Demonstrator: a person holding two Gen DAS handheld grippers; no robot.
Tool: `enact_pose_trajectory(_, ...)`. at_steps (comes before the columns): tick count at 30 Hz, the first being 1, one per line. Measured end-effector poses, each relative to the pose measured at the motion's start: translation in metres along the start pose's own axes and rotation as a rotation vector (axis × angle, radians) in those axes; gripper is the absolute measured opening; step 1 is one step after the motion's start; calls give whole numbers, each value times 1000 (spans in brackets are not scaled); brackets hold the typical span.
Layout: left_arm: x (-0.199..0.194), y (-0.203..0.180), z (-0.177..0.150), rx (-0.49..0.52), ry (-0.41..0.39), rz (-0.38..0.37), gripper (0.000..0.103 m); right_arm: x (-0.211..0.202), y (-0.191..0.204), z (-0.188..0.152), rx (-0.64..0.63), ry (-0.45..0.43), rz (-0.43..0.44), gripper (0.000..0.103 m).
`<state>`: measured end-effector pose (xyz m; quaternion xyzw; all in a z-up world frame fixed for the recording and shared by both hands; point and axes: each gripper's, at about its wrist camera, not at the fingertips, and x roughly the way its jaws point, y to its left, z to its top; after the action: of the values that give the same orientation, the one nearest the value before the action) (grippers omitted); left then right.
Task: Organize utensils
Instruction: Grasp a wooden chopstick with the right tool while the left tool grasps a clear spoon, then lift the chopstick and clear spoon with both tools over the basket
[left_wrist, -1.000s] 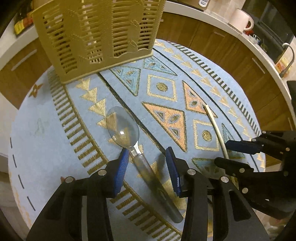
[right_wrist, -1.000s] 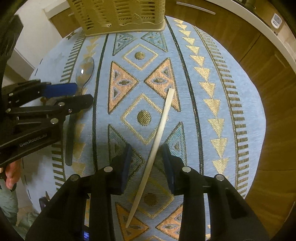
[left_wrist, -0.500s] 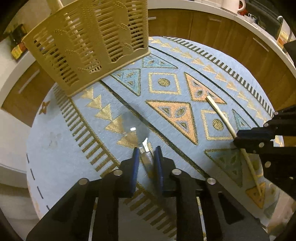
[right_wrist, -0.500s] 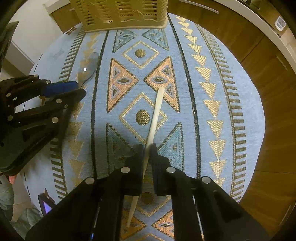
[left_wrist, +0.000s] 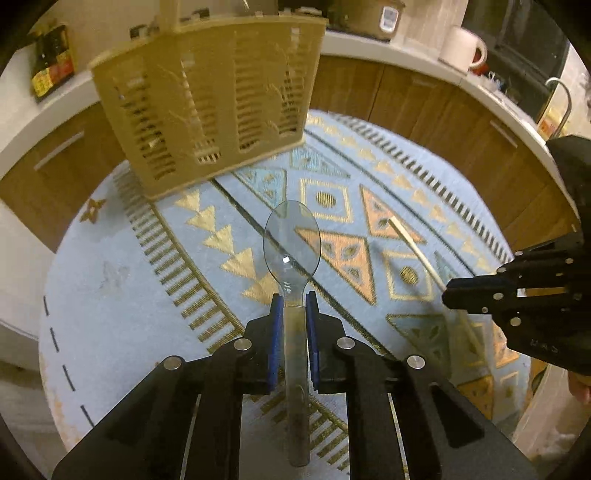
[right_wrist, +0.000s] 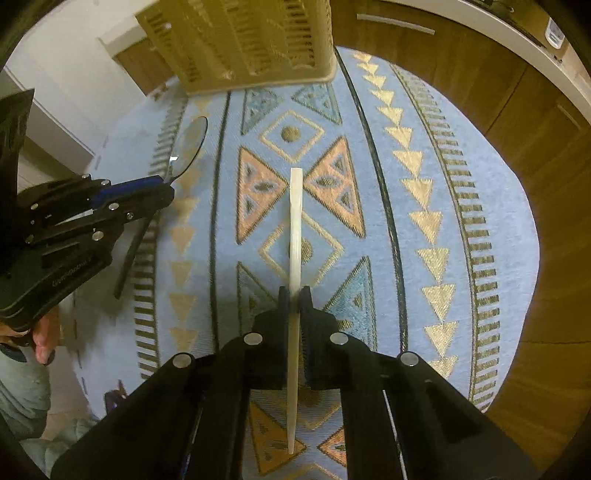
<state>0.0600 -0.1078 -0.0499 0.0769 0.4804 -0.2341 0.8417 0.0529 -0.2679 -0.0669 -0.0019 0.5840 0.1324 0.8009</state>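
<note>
My left gripper (left_wrist: 293, 301) is shut on the handle of a clear plastic spoon (left_wrist: 291, 240), whose bowl points ahead and is lifted off the blue patterned cloth (left_wrist: 122, 273). A pale chopstick (right_wrist: 295, 229) is clamped in my right gripper (right_wrist: 294, 293), its far end raised over the cloth. A beige slotted utensil basket (left_wrist: 210, 99) stands at the far side of the table. In the right wrist view the left gripper (right_wrist: 162, 186) with the spoon (right_wrist: 188, 144) is at the left; in the left wrist view the right gripper (left_wrist: 452, 293) with the chopstick (left_wrist: 413, 245) is at the right.
The round table's cloth edge (right_wrist: 524, 236) drops off to the right. Wooden cabinets (left_wrist: 436, 107) and a white counter with a mug (left_wrist: 461, 50) and bottles (left_wrist: 50, 62) ring the far side. A person's hand (right_wrist: 42, 334) shows at lower left.
Both grippers went from open around their utensils to shut on them. The spoon and the chopstick have since risen off the cloth, and the basket looks nearer.
</note>
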Motion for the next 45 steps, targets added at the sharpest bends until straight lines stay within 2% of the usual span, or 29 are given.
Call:
enact_pose_trajectory(5, -25, 6, 2, -19, -80, -8, 10, -13, -10, 7, 9, -56, 67, 5)
enact_pose_trajectory(7, -32, 7, 4, -22, -111, -1, 10, -24, -3, -2, 13, -83, 85, 5)
enact_pose_trajectory(12, -58, 8, 14, -35, -205, 1, 10, -46, 0, 4, 9, -180, 136, 5)
enact_pose_trajectory(15, -80, 13, 25, -57, -274, -15, 10, -66, 1, 10, -5, -256, 154, 5)
enact_pose_trajectory(23, -139, 24, 64, -99, -522, -60, 10, -113, 13, 42, -50, -449, 184, 5)
enact_pose_trajectory(29, -158, 27, 91, -130, -665, -98, 10, -140, 15, 66, -59, -588, 178, 5)
enact_pose_trajectory(34, -160, 31, 115, -178, -778, -99, 10, -169, 10, 88, -53, -765, 159, 5)
enact_pose_trajectory(38, -151, 40, 131, -254, -851, -136, 10, -180, 8, 106, -31, -888, 108, 5)
enact_pose_trajectory(40, -144, 41, 136, -278, -884, -125, 10, -183, 10, 114, -35, -956, 63, 5)
enact_pose_trajectory(43, -132, 39, 144, -301, -923, -60, 11, -179, 13, 123, -61, -1043, 19, 5)
enact_pose_trajectory(45, -122, 36, 149, -310, -938, -28, 11, -172, 14, 131, -64, -1073, -13, 5)
